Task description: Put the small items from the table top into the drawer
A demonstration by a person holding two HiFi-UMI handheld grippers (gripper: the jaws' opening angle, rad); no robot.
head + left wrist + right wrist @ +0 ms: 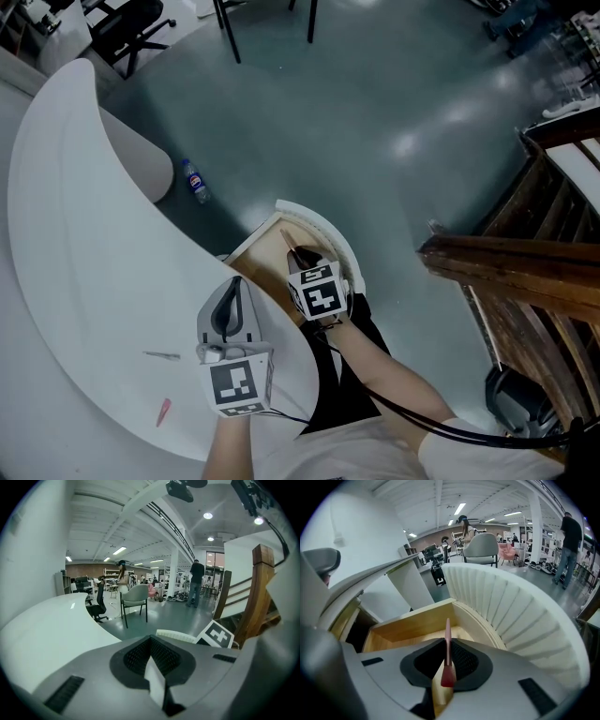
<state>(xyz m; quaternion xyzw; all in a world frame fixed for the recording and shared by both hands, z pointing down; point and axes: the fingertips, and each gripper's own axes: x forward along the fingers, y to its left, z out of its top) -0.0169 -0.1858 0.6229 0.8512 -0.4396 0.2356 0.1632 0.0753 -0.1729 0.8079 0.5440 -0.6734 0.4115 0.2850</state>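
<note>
Over drawer (407,626): right gripper (447,645) pinches pink stick (448,665), axis along jaws, tip forward.

Thin tabletop item (161,355), too small.

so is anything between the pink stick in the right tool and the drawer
Nothing visible. The right tool is shut on the pink stick and holds it over the open drawer, with only the drawer's wooden inside showing beyond it.
</note>
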